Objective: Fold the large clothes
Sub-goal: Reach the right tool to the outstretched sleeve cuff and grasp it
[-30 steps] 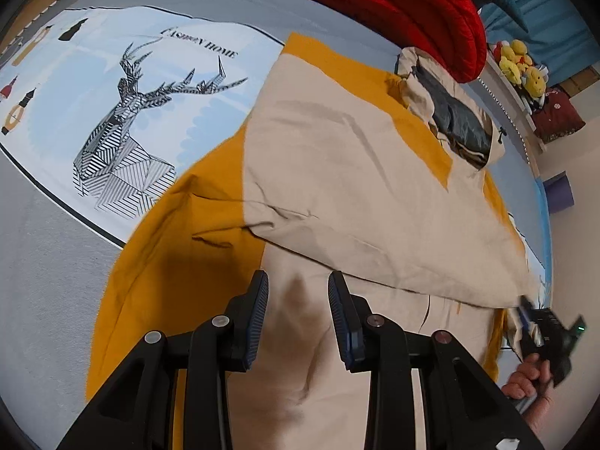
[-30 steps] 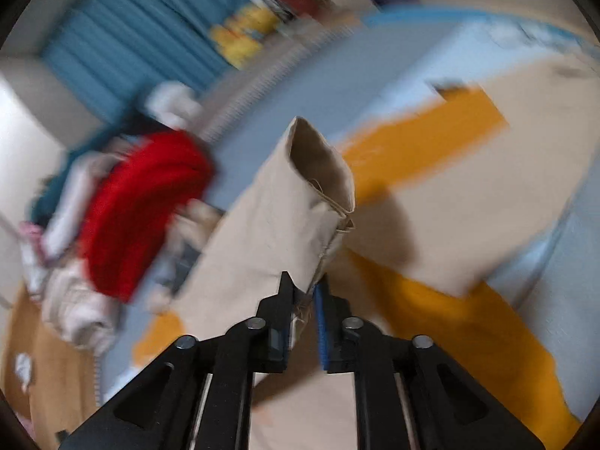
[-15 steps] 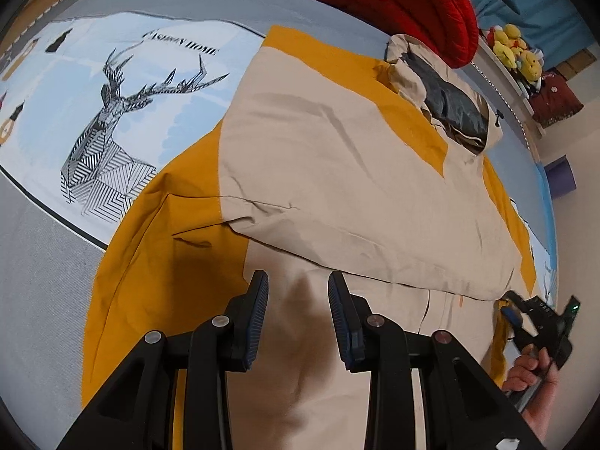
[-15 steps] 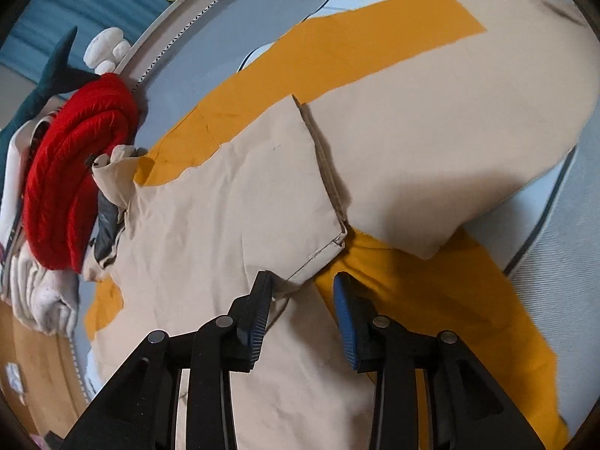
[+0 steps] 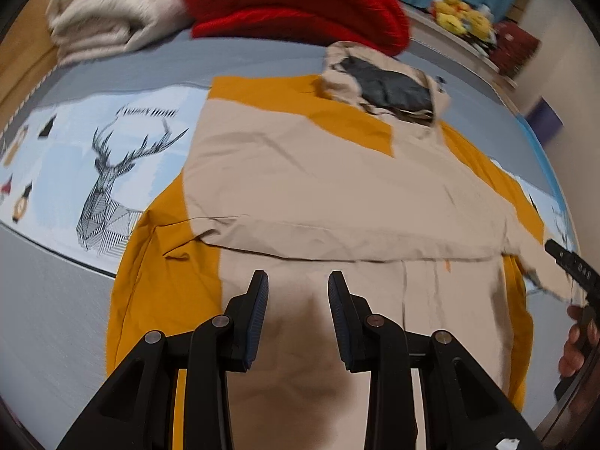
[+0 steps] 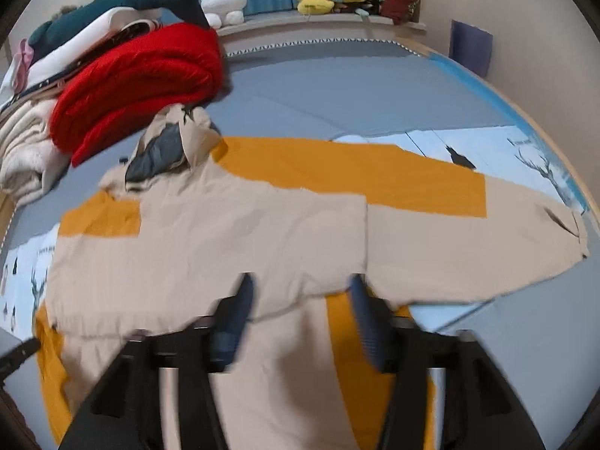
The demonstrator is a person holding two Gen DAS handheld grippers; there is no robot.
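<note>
Sleeve (image 6: 232, 232) released since the earlier frames: carried aloft pinched in the right gripper (image 6: 300, 311) a second ago, now laid flat across the jacket (image 5: 337, 195). Right gripper jaws just opened, now spread wide and empty, clear of the cloth. Left gripper (image 5: 298, 315) lifted slightly and rolled; opening unchanged.

Current state:
- Jacket: beige and orange, spread on the bed (image 5: 45, 300), hood (image 5: 386, 86) toward the red blanket (image 5: 300, 3).
- Near sleeve: folded inward over the chest, cuff edge just ahead of the right gripper.
- Far sleeve (image 6: 487, 240): unfolded, stretched out to the right in the right wrist view.
- Left gripper: partly spread, nothing between the pads, hovering above the lower body panel.
- Hand (image 5: 577, 341) with the right gripper visible at the right edge of the left wrist view.

Judged step: first sleeve fold complete; second sleeve fold pending.

Likely faults from here:
- Snagging of the folded cuff on a pad during withdrawal, undoing the fold. Cause: pulling back low over the cloth.
- Dragging of the whole jacket during the pick-up of the far sleeve. Cause: smooth fabric on a smooth bedsheet, no anchor from the other gripper.
- Pinching of two layers together near the shoulder seam. Cause: grasping too deep.
- Crooked fold line. Cause: wrinkles near the left armpit (image 5: 180, 251) left unsmoothed.
- Hood bunching against the red blanket, leaving an uneven bundle.
</note>
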